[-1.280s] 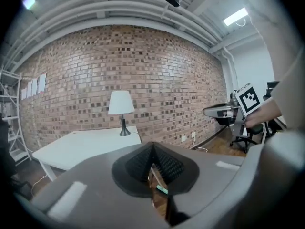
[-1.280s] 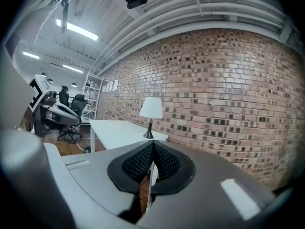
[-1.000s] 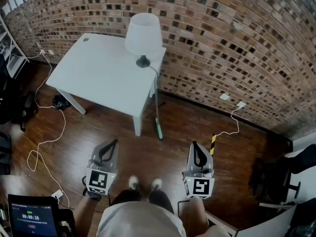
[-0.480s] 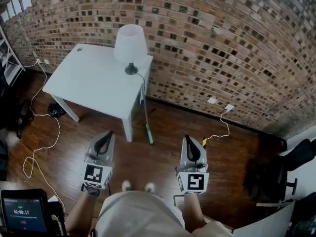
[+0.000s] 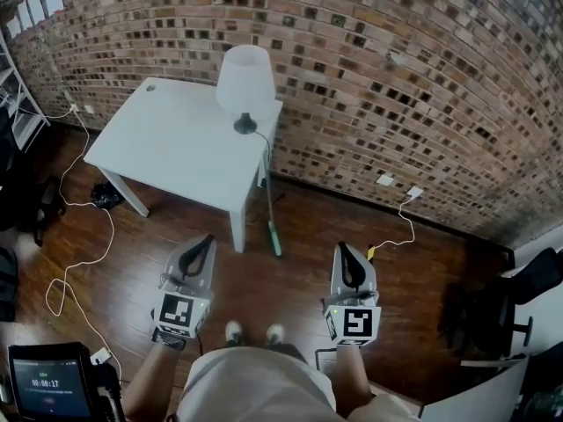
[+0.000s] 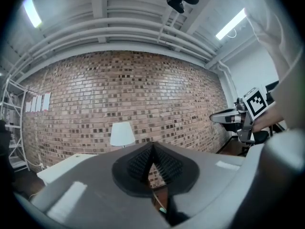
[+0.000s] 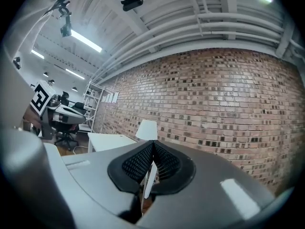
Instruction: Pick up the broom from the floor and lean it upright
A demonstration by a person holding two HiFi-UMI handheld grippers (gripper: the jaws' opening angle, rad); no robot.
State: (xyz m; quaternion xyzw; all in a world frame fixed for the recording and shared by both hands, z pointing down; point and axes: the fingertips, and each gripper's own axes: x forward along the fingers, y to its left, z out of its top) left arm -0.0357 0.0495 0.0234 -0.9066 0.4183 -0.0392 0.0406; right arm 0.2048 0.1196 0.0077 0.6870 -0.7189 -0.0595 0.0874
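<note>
A white table [image 5: 176, 143] stands against the brick wall [image 5: 396, 86] at the upper left of your head view, with a white-shaded lamp [image 5: 244, 82] on its far right corner. A white cable [image 5: 112, 231] snakes across the dark wooden floor [image 5: 290, 275] at left. At lower left a screen [image 5: 48, 383] glows, and at the right edge sits what may be a black office chair [image 5: 493, 310].

A white counter [image 5: 167, 143] stood on the wooden floor [image 5: 290, 275] ahead of the left gripper [image 5: 205, 243], with a white lamp [image 5: 244, 77] on its far corner by the wall. On the floor, a broom [image 5: 274, 231] stood ahead, between the two grippers, leaning at the counter's corner. A white cable [image 5: 88, 251] trailed left of the left gripper, and another lay ahead of the right gripper [image 5: 343, 251].
</note>
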